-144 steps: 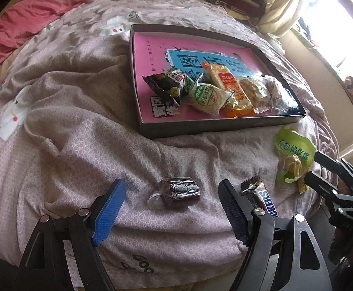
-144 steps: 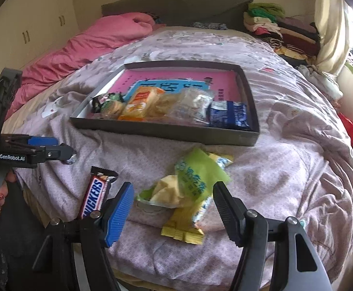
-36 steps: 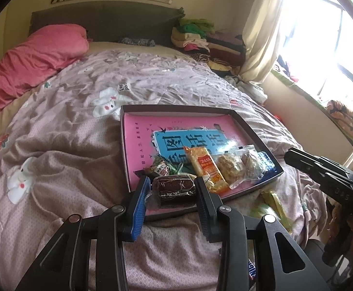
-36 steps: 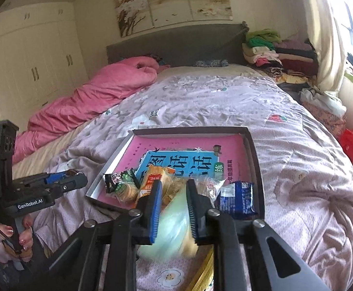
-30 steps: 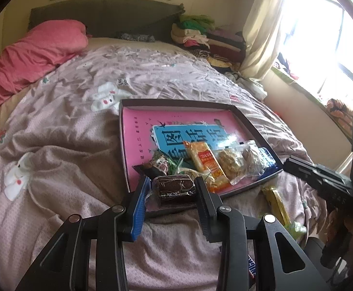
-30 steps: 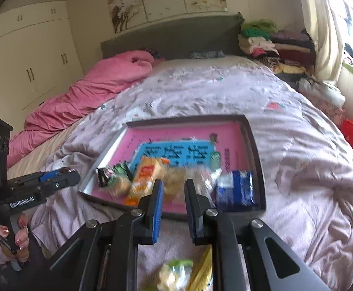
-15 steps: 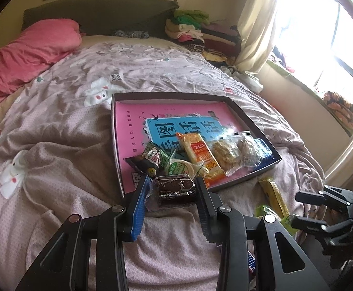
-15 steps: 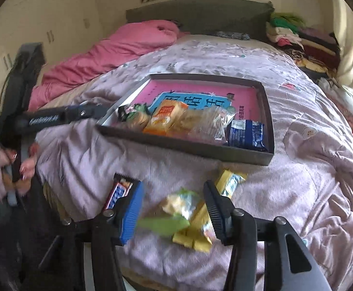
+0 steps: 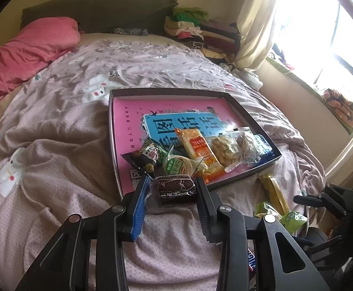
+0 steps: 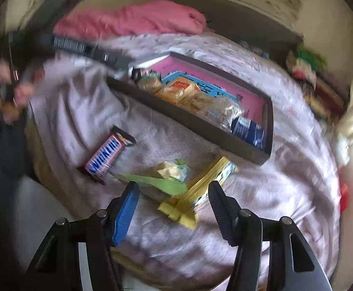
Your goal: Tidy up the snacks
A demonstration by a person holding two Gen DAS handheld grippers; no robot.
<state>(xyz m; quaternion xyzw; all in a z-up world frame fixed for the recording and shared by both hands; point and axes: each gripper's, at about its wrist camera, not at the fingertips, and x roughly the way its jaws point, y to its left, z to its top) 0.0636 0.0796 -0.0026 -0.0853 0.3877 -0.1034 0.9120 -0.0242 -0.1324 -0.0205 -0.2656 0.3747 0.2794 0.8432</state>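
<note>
My left gripper (image 9: 172, 190) is shut on a dark brown wrapped cake (image 9: 175, 190) and holds it just above the near edge of the dark tray (image 9: 166, 91) with a pink bottom. Several snack packets (image 9: 195, 149) lie in the tray's near part. My right gripper (image 10: 174, 194) is open and empty, low over a green packet (image 10: 160, 181) and a yellow packet (image 10: 200, 184) on the bedspread. A Snickers bar (image 10: 106, 155) lies to their left. The right wrist view is blurred by motion. The tray also shows there (image 10: 195, 123).
The tray sits on a mauve bedspread (image 9: 55, 133). A pink duvet (image 9: 23, 51) lies at the far left by the headboard. Folded clothes (image 9: 195, 29) are stacked at the far right, beside a curtain and window. The bed's edge runs close under both grippers.
My right gripper has dropped the green packet onto the bedspread, opened and swung down and left over it. My left gripper keeps its hold on the cake near the tray's front edge.
</note>
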